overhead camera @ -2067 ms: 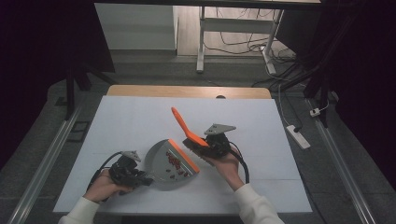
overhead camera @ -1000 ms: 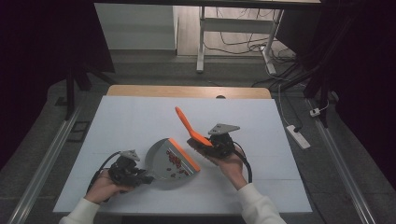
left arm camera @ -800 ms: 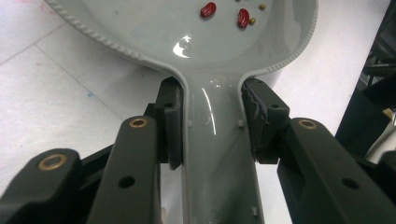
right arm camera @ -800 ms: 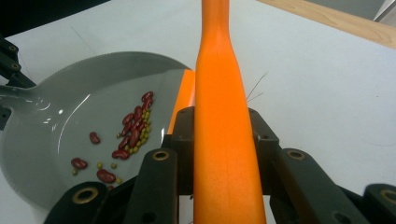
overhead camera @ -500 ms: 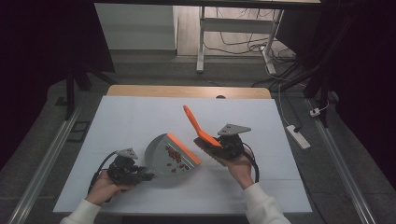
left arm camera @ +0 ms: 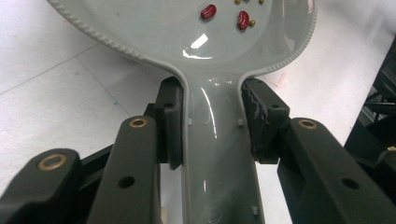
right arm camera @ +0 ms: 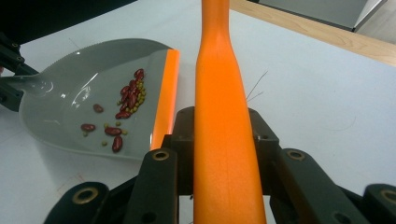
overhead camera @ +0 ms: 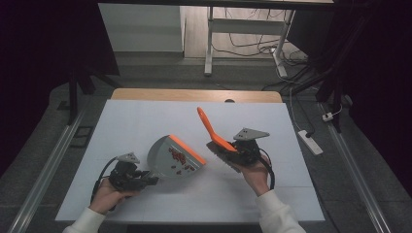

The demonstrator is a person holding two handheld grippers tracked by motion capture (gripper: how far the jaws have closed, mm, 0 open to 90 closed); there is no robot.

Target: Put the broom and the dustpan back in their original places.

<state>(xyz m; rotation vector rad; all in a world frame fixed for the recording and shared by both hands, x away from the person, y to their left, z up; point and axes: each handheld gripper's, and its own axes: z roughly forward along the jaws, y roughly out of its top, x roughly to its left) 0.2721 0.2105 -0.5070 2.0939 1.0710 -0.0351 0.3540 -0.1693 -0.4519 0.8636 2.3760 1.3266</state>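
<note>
- Nearest, at about 7 o'clock on the table [overhead camera: 145, 116], the left gripper [overhead camera: 148, 180] is clamped on the grey handle of the dustpan [overhead camera: 167, 160]; in the left gripper view both pads [left arm camera: 170, 126] press the handle's sides just behind the scoop.
- The dustpan rests on the table near the centre, its orange lip [overhead camera: 187, 149] facing 3 o'clock, towards the brush.
- A small heap of red and yellow-green beans [overhead camera: 179, 159] lies inside the scoop, close behind the lip, with a few strays farther back.
- At about 4 o'clock, the right gripper [overhead camera: 233, 154] grips the brush [overhead camera: 214, 133] low on its orange handle; the handle slants up towards 11 o'clock and the bristles hang beside the gripper, apart from the dustpan.
- Handling, as I judge it: both tools are light, stiff plastic, glossy enough to slip or twist in the pads, so a hold at the handle's waist near the scoop suits best.
- The beans are loose and will roll; the dustpan should stay level or tipped back, since a forward tilt could spill them over the lip.
- Farthest, at 12 o'clock, the table's wooden edge [overhead camera: 194, 94] shows beyond the white top.
</note>
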